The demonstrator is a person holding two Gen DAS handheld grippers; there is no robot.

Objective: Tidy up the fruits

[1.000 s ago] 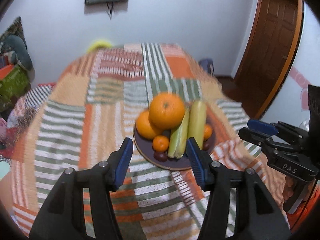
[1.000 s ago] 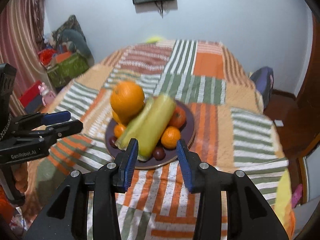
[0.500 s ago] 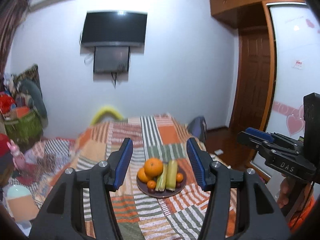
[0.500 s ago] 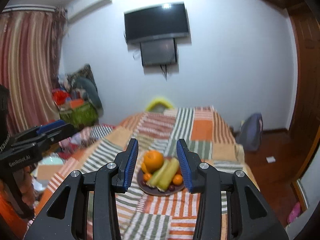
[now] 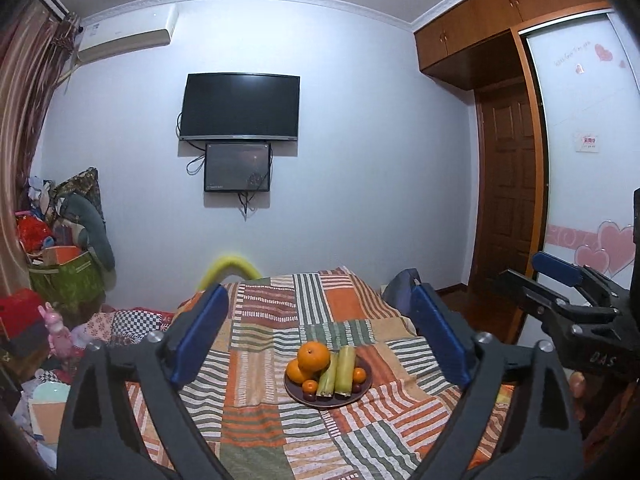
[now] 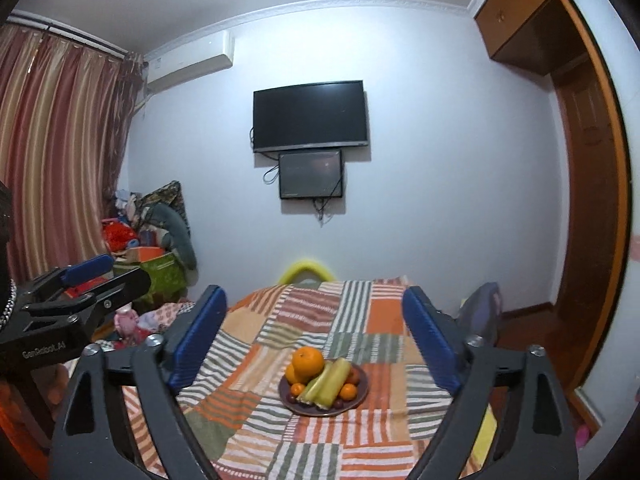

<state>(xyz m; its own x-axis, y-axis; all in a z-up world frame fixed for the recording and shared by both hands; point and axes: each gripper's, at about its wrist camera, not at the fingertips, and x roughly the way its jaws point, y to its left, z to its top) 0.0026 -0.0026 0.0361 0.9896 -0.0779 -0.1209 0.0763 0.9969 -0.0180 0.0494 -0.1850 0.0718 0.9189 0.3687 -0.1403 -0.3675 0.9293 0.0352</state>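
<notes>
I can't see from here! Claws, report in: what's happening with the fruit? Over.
Left claw open, empty. Right claw open, empty. Fruit piled on plate on the bed, well ahead of both claws. Nothing in the way.

Both wrist cams level, facing the far wall with the TV, well back from the bed. Each looks out between its own spread claw fingers. Left cam sits left, right cam right. Shared: plate of fruit, patchwork bedspread, TV, door side. Each catches the other claw at frame edge.
</notes>
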